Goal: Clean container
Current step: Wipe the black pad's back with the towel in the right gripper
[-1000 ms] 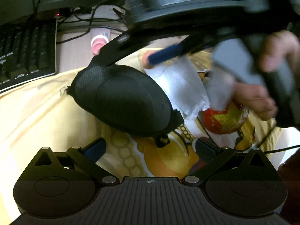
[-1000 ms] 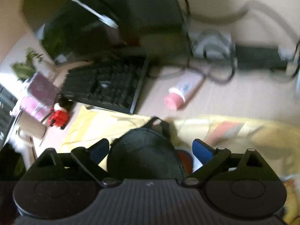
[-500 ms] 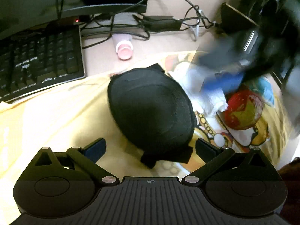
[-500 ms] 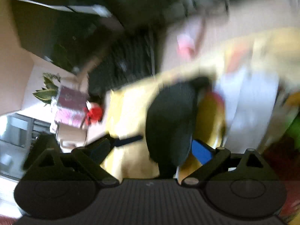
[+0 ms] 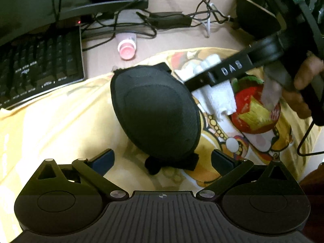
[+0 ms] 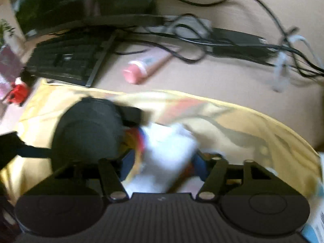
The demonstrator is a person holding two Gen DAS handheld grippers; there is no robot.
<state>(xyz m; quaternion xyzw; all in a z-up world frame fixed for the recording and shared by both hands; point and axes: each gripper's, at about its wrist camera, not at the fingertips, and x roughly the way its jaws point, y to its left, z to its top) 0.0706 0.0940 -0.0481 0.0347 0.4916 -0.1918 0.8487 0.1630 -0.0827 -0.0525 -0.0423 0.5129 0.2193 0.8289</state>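
Note:
A black oval zip case (image 5: pixel 156 111) lies closed on a yellow printed cloth (image 5: pixel 60 125). My left gripper (image 5: pixel 162 160) is open, its fingers either side of the case's near end, not touching it. A white paper towel (image 5: pixel 218 95) lies to the right of the case. My right gripper (image 6: pixel 162 162) has its blue pads against both sides of the white towel (image 6: pixel 168 151); this view is blurred. The case also shows in the right wrist view (image 6: pixel 87 129) at left. The right gripper's arm (image 5: pixel 232 68) reaches in from the upper right.
A black keyboard (image 5: pixel 40 66) lies at the back left. A pink-capped tube (image 5: pixel 127 48) lies behind the cloth. Tangled cables (image 5: pixel 172 18) and a monitor base (image 5: pixel 101 6) sit at the back. A red and yellow print (image 5: pixel 253 113) marks the cloth at right.
The right gripper has swung down onto the white towel and narrowed around it. The left gripper has pulled back slightly, so the whole case shows.

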